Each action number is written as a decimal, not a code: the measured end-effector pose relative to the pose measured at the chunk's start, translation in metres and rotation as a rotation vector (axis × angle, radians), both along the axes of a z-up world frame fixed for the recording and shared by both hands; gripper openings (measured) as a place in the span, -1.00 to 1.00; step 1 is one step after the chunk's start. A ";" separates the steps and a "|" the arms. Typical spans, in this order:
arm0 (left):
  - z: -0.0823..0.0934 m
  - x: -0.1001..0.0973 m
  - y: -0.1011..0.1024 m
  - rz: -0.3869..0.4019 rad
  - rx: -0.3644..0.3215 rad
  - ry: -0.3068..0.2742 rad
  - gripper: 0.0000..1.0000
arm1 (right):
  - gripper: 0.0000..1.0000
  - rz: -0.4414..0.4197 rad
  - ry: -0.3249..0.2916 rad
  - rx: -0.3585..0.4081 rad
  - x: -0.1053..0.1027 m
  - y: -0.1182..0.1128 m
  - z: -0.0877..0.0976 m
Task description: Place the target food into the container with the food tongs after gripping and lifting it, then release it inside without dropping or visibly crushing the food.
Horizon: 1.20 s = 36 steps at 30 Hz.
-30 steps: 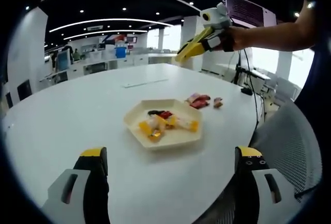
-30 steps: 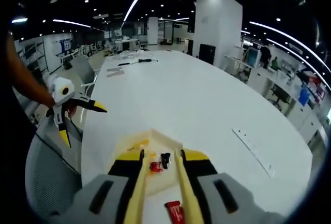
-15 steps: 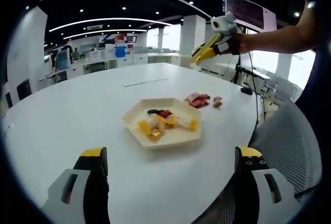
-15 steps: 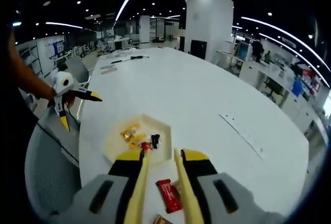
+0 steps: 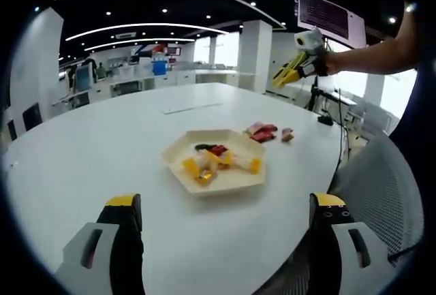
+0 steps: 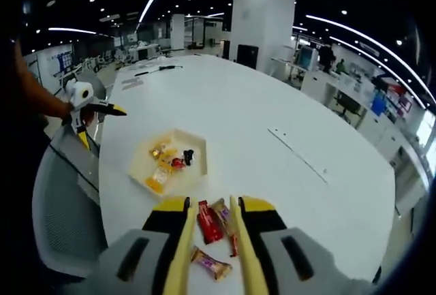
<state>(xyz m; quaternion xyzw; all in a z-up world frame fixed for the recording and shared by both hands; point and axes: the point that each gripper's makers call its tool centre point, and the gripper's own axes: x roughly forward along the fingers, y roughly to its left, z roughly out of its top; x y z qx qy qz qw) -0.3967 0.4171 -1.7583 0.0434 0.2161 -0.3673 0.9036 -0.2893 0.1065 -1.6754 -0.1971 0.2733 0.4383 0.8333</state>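
Holding wide open at 6 o'clock in the left gripper view: left gripper (image 5: 221, 240), jaws far apart, gripping nothing. Sitting at the middle of the white table (image 5: 102, 152): pale tray (image 5: 215, 161) with small sweets (image 5: 219, 161), too tiny to read. Lying at 2 o'clock, beside the tray: loose wrapped sweets (image 5: 262, 132). Hanging high over those sweets: right gripper (image 6: 210, 237) clasping yellow tongs (image 6: 242, 254), tips parted. Showing no readable writing on the red wrapper (image 6: 209, 221).

Left gripper view looks low across the round white table (image 5: 102, 145) from its near edge; right gripper view looks down from the opposite edge, both sharing the cream hexagonal tray (image 5: 178, 148) (image 6: 197, 146)
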 end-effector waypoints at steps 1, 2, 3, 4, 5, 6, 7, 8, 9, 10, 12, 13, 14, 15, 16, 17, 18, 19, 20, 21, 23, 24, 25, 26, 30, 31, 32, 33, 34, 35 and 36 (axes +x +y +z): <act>0.000 -0.001 0.000 -0.001 0.001 0.002 0.98 | -0.45 0.000 -0.001 -0.001 -0.001 -0.002 0.000; 0.000 -0.001 0.000 -0.001 0.002 0.002 0.98 | -0.45 0.002 -0.005 -0.003 -0.002 -0.005 0.001; 0.000 -0.001 -0.001 -0.003 0.003 0.002 0.98 | -0.45 0.004 -0.006 -0.004 -0.003 -0.006 0.002; -0.001 -0.001 -0.001 -0.004 0.004 0.001 0.98 | -0.45 0.007 -0.008 -0.007 -0.004 -0.008 0.003; -0.001 -0.001 -0.001 -0.005 0.005 0.003 0.98 | -0.45 0.008 -0.008 -0.008 -0.005 -0.010 0.003; -0.001 -0.001 -0.001 -0.005 0.005 0.004 0.98 | -0.45 0.009 -0.011 -0.010 -0.006 -0.012 0.003; -0.001 -0.001 -0.001 -0.004 0.005 0.004 0.98 | -0.45 0.009 -0.011 -0.012 -0.007 -0.013 0.003; -0.001 -0.001 0.000 -0.003 0.004 0.004 0.98 | -0.45 0.012 -0.012 -0.011 -0.008 -0.015 0.004; -0.001 0.000 0.000 -0.002 0.001 0.004 0.98 | -0.44 0.012 -0.012 -0.011 -0.009 -0.015 0.004; -0.001 0.000 0.000 0.001 0.000 0.005 0.98 | -0.44 0.012 -0.013 -0.012 -0.010 -0.017 0.003; 0.000 0.000 0.001 0.003 0.001 0.004 0.98 | -0.44 0.012 -0.016 -0.018 -0.012 -0.020 0.003; 0.000 0.000 0.000 0.003 0.001 0.002 0.98 | -0.44 0.010 -0.017 -0.020 -0.013 -0.022 0.002; 0.001 0.000 0.000 0.001 0.005 -0.002 0.98 | -0.44 0.010 -0.018 -0.019 -0.013 -0.023 0.002; 0.001 -0.001 0.000 -0.002 0.006 -0.003 0.98 | -0.44 0.007 -0.017 -0.019 -0.014 -0.025 0.002; 0.001 -0.001 -0.001 -0.003 0.008 -0.005 0.98 | -0.44 0.007 -0.018 -0.020 -0.015 -0.027 0.002; 0.002 -0.001 -0.001 -0.004 0.009 -0.008 0.98 | -0.44 0.007 -0.017 -0.023 -0.016 -0.029 0.000; 0.002 -0.001 -0.001 -0.004 0.009 -0.009 0.98 | -0.44 0.007 -0.013 -0.026 -0.017 -0.031 -0.002; 0.002 -0.001 -0.001 -0.002 0.009 -0.009 0.98 | -0.44 0.008 -0.007 -0.030 -0.019 -0.033 -0.004; 0.002 -0.001 0.000 0.000 0.010 -0.009 0.98 | -0.45 0.013 0.005 -0.031 -0.021 -0.034 -0.006; 0.001 0.000 0.001 0.004 0.010 -0.010 0.98 | -0.45 0.022 0.012 -0.033 -0.023 -0.034 -0.008; 0.002 -0.001 0.001 0.009 0.009 -0.006 0.97 | -0.45 0.025 0.010 -0.041 -0.022 -0.036 -0.010; 0.001 0.000 0.002 0.009 0.009 -0.005 0.97 | -0.45 0.027 0.011 -0.040 -0.022 -0.037 -0.011; 0.001 0.000 0.002 0.011 0.008 -0.006 0.97 | -0.45 0.028 0.012 -0.040 -0.021 -0.038 -0.011; 0.001 0.000 0.002 0.011 0.007 -0.007 0.97 | -0.45 0.029 0.011 -0.040 -0.021 -0.039 -0.012; 0.001 0.000 0.002 0.012 0.007 -0.004 0.97 | -0.44 0.081 0.036 -0.106 -0.029 -0.045 -0.027; 0.001 0.001 0.002 0.012 0.006 -0.002 0.97 | -0.44 0.092 0.049 -0.141 -0.033 -0.048 -0.036; 0.000 0.000 0.002 0.015 0.004 0.004 0.97 | -0.44 0.096 0.053 -0.143 -0.034 -0.048 -0.040; 0.000 0.000 0.002 0.016 0.002 0.006 0.97 | -0.44 0.094 0.057 -0.134 -0.035 -0.048 -0.043; 0.001 0.000 0.002 0.017 -0.001 0.006 0.97 | -0.44 0.094 0.062 -0.133 -0.036 -0.048 -0.045; 0.001 0.000 0.002 0.018 -0.004 0.006 0.97 | -0.44 0.088 0.068 -0.134 -0.037 -0.049 -0.049; 0.001 0.000 0.002 0.019 -0.004 0.007 0.97 | -0.44 0.085 0.076 -0.129 -0.037 -0.049 -0.053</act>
